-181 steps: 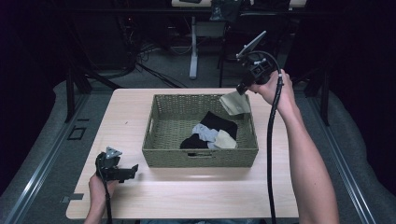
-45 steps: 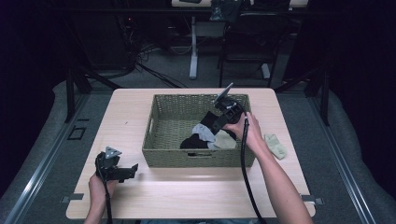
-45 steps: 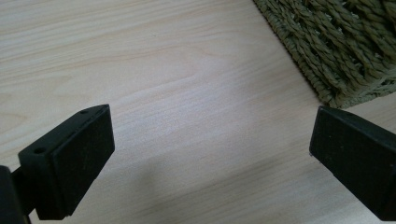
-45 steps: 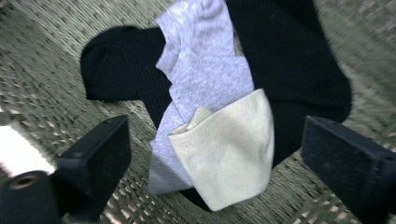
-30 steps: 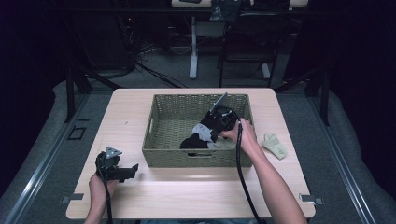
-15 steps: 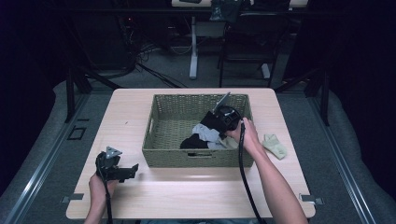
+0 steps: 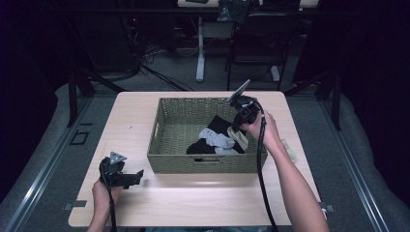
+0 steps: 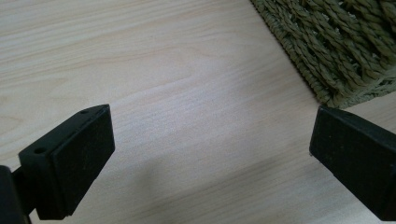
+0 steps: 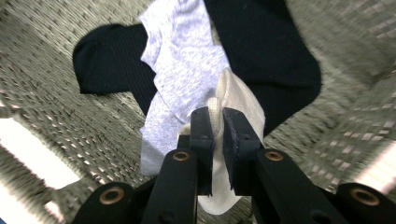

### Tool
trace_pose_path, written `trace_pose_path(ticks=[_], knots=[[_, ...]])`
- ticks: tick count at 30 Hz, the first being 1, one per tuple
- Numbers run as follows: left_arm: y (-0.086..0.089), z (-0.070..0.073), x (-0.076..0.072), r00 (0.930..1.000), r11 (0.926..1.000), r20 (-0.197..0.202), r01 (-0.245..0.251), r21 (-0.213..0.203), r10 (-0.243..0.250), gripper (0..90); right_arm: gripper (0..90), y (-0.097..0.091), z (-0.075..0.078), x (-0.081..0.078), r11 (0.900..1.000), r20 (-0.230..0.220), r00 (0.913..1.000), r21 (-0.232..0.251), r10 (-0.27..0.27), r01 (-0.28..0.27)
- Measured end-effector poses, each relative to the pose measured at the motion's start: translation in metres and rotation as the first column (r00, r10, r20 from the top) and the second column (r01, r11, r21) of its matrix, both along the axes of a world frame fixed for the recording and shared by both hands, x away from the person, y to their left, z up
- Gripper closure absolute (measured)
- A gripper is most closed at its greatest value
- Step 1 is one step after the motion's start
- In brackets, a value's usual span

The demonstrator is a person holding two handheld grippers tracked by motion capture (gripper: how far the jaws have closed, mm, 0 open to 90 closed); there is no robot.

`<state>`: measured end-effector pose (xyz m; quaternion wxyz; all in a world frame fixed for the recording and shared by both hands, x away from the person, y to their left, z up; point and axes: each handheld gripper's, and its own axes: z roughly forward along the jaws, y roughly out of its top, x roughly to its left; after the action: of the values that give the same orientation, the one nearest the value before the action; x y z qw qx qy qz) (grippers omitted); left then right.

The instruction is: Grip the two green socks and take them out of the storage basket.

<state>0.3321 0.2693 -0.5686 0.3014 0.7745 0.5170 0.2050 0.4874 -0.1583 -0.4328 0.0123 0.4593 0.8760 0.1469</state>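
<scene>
Cream sock, soft, creased | right jaws clamped on it | left jaws apart

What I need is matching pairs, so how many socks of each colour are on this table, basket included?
black socks: 2
grey sock: 1
cream sock, pinched in the right hand-held gripper: 1
pale sock on the table beside the basket: 1
Total: 5

cream sock: lower end hidden behind closed jaws | basket: weave motion-blurred, cut by frame edges | pale sock on table: partly behind right forearm, small, unclear
</scene>
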Motion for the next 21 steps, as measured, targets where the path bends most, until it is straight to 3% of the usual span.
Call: trace_pose_path(ticks=[11, 21], knots=[[-0.001, 0.0, 0.0, 1.0, 1.0, 0.002, 0.0, -0.001, 0.0, 0.2, 82.7, -0.006, 0.045, -0.005, 0.9999, 0.058, 0.9983, 0.011, 0.002, -0.003], [-0.001, 0.0, 0.0, 1.0, 1.0, -0.001, 0.002, -0.003, -0.002, 0.2, 82.7, -0.002, 0.07, -0.01, 0.9994, 0.088, 0.9959, 0.025, 0.02, -0.023]])
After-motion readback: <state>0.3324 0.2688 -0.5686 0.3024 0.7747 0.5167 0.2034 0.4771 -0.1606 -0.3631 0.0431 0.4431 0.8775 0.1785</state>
